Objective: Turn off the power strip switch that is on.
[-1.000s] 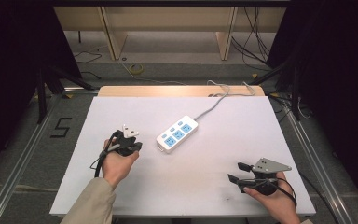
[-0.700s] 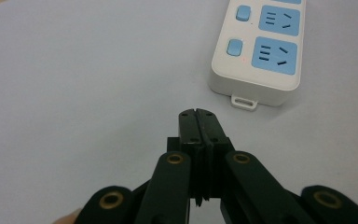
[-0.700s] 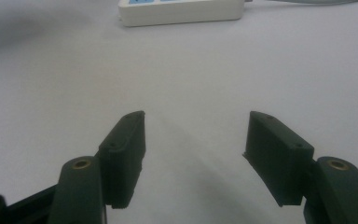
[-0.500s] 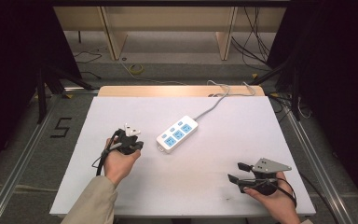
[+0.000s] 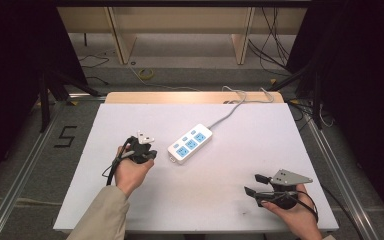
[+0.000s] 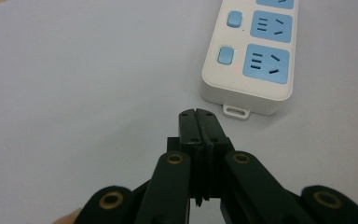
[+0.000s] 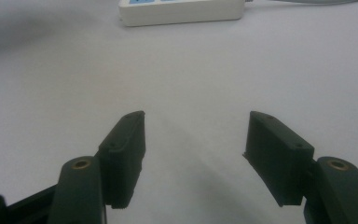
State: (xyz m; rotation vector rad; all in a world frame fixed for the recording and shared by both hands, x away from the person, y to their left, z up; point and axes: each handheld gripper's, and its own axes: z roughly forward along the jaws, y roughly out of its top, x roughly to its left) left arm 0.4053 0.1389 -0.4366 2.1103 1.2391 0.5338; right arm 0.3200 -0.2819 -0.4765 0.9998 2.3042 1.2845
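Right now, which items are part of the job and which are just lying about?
In the job:
- power strip
- left gripper, shut, next to the strip's end
- right gripper, open, farther off

Lying about:
- yellow cable coil on the floor
- "5" marking beside the table

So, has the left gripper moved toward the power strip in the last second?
No. The left gripper sits at the same gap from the power strip.

Just ahead of the black left gripper lay a white power strip with pale blue sockets and blue buttons. The counter was plain white. The right gripper was black, with brass-coloured rivets.
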